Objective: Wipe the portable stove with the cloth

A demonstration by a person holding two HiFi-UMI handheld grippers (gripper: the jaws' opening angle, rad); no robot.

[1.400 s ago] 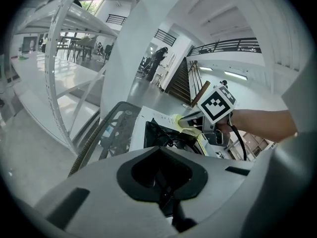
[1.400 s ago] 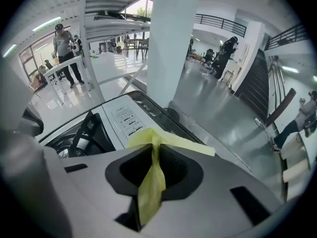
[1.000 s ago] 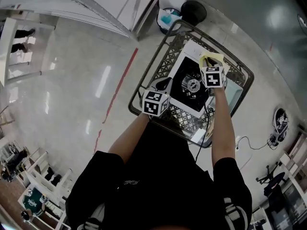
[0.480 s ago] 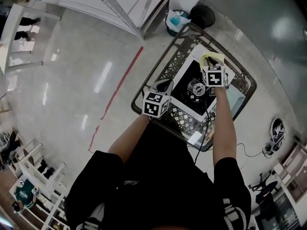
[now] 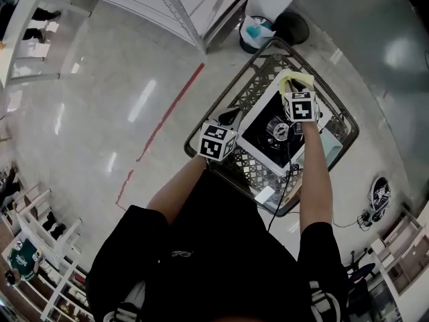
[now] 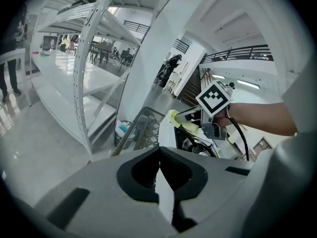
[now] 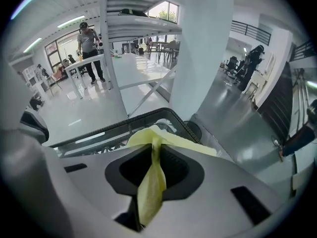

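The stove [image 5: 258, 139] sits in the middle of the lattice table [image 5: 234, 86], white-bodied with a black top. Its long axis runs from the table's near edge away toward the far corner.

The right gripper [image 5: 295, 88] points steeply down over the stove's far end, its jaws pinching the yellow cloth [image 5: 299, 79]. The cloth fans out past the tips at the stove's far edge. The left gripper [image 5: 230, 117] hovers at the table's left edge, just beside the stove's long left side. Its jaws are pressed together with nothing between them.

The right hand is therefore the working one. Nearly the whole stove top lies between the cloth and the person, so the coming stroke probably pulls back along the long axis, past the burner [image 5: 277, 127] toward the near edge.

The head view gives this layout but not the grip. The right gripper view shows the cloth clamped as a folded strip between the jaws. There the gripper's body hides the stove, and only the table's rim shows beyond it. The left gripper view looks along the stove from the side. It shows the cloth seemingly resting on the top at the far end.
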